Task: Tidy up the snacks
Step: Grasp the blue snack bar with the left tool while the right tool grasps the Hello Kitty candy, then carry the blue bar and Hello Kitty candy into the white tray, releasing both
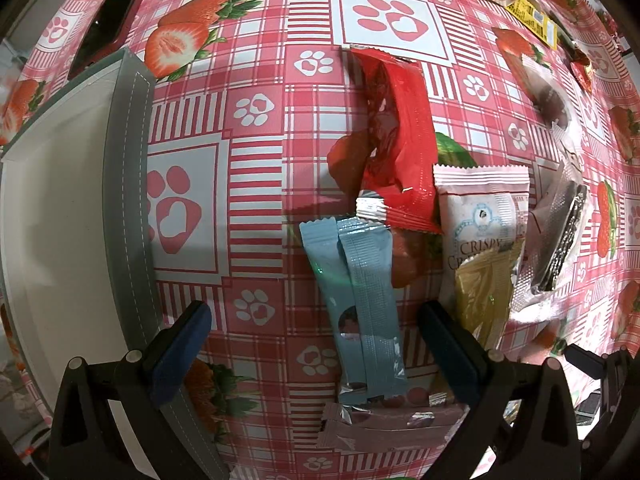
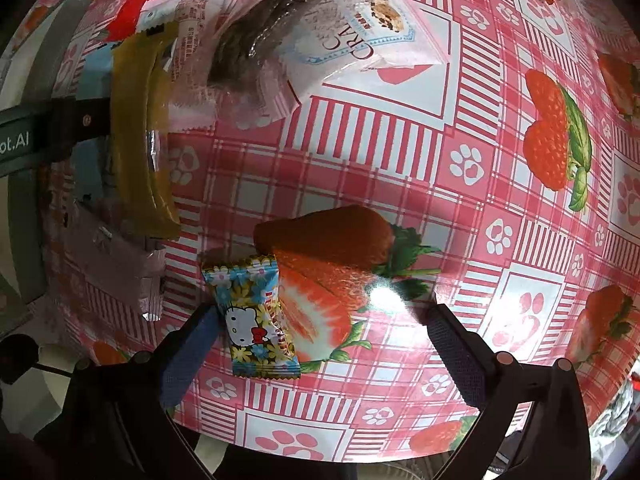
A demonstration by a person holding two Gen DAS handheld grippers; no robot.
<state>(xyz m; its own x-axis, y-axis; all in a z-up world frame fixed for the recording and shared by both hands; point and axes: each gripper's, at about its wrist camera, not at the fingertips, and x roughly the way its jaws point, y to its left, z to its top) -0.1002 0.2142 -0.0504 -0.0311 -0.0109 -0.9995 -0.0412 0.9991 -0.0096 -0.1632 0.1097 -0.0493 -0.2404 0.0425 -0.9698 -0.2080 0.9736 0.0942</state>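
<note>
Here, at the far left of the left wrist view, the grey-edged white box (image 1: 60, 216) is waiting with its rim near the snacks, probably as the place for sorting them. The left gripper (image 1: 316, 332) is hanging released, its jaws wide around the two blue stick packets (image 1: 360, 292), which are lying flat beside the red wrapper (image 1: 400, 136) and the white cracker pack (image 1: 476, 216) (these are crowding the right finger). Further right, the right gripper (image 2: 320, 336) is also standing released; the cartoon-cat candy (image 2: 256, 316) is touching its left finger (image 2: 188, 356), and much bare tablecloth (image 2: 500, 184) is lying open beyond.
</note>
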